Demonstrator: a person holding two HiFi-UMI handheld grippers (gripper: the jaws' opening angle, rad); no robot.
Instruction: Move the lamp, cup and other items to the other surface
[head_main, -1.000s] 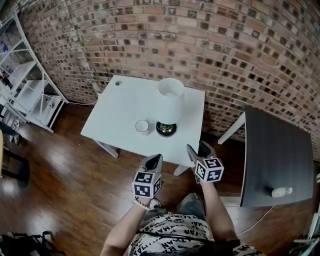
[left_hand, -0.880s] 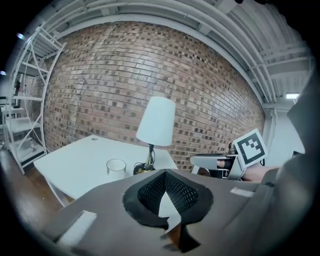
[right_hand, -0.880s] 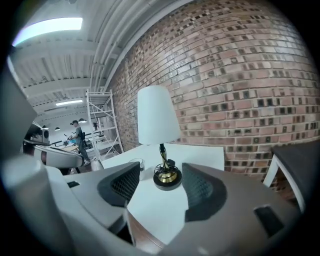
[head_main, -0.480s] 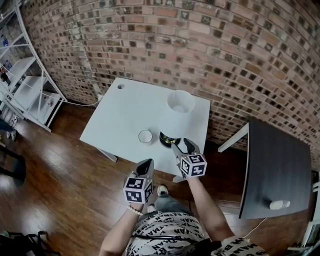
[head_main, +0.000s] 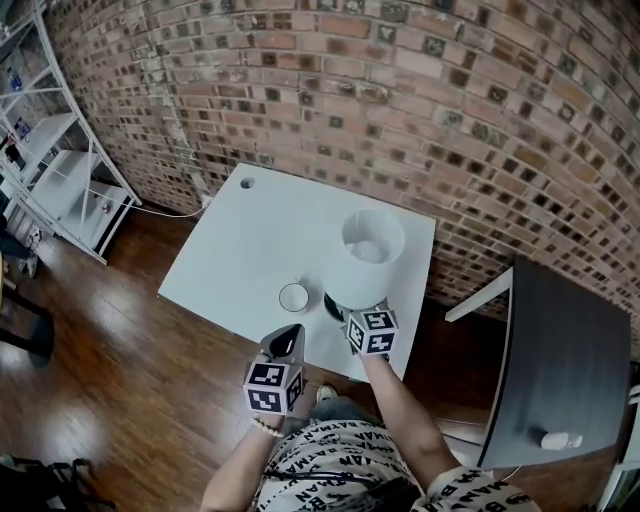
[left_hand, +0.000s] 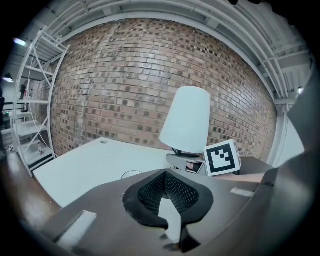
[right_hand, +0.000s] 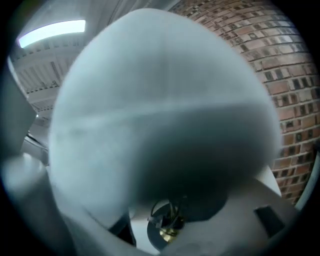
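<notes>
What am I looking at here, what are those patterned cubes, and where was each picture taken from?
A person holds two hand-held grippers; the patterned cubes are part of them. The head view looks down from the person's head; each gripper view looks along that gripper's jaws. On the white table stand a lamp and a cup; a dark table beside it holds a small pale object. The left gripper is shut and empty. The right gripper has its jaws apart at the lamp's base; nothing is gripped yet.
</notes>
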